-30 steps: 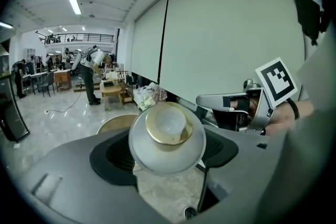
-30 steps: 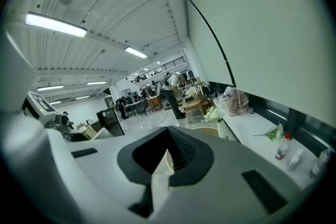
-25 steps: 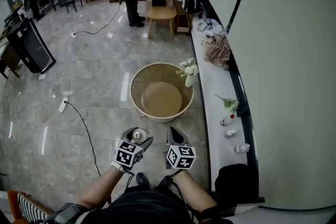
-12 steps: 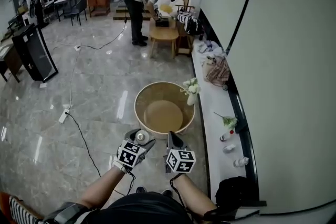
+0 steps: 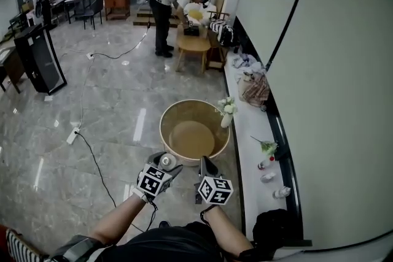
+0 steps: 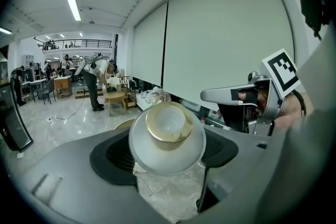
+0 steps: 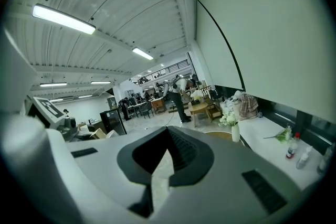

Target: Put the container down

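I am holding the container (image 6: 167, 136) in my left gripper (image 5: 163, 161), and its jaws are pressing on the white body from both sides. The left gripper view is showing a gold rim, while the head view is giving only a small round spot, perhaps a lid. My right gripper (image 5: 204, 164) is carrying nothing, with its jaws closed together. Both are hovering above the floor (image 5: 92, 107), just beside the round tub (image 5: 163, 126).

No word, number, brand or sign can be read anywhere, and only black-and-white square marker patterns without letters are seen on the cube (image 5: 151, 181) of the left tool (image 5: 164, 162) and of the right tool (image 5: 206, 165).
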Motion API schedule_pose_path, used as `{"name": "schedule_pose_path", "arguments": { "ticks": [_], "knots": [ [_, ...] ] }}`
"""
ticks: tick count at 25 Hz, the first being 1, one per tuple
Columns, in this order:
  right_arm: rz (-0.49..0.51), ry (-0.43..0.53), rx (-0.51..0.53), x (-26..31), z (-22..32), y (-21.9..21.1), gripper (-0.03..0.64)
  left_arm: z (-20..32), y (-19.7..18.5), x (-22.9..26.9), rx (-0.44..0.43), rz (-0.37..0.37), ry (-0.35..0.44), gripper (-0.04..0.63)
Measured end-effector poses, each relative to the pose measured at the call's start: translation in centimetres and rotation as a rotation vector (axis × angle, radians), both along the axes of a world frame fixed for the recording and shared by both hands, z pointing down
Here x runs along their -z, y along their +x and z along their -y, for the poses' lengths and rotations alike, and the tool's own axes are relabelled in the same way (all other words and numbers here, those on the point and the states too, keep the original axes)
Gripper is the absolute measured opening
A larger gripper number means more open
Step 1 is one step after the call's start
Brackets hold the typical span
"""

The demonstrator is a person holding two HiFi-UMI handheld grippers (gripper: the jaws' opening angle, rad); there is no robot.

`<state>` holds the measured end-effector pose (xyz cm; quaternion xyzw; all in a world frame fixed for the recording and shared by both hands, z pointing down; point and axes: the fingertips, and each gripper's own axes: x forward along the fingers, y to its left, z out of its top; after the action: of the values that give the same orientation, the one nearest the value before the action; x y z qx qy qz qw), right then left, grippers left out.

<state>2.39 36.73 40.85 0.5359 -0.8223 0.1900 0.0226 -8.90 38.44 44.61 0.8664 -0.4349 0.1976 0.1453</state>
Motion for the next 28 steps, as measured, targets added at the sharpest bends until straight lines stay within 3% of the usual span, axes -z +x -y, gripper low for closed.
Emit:
{"name": "schedule_pose_path", "arguments": {
  "ticks": [11, 18, 28],
  "knots": [
    [-0.003, -0.008, 0.031, -1.5, 2.6, -1.6, 0.008, 2.4, -1.0, -1.8, 0.030, 0.007, -0.042, 0.342],
    [0.034, -0.017, 0.054, -2.4, 7.7, 0.3, 0.008, 7.2, 1.0, -2.0, 0.050, 0.042, -0.056, 0.342],
    [0.057, -0.032, 0.069, -3.8, 15.6, 3.9, 0.008, 14.5, 5.0, -3.1, 0.075, 0.033, -0.086, 0.342]
  ]
}}
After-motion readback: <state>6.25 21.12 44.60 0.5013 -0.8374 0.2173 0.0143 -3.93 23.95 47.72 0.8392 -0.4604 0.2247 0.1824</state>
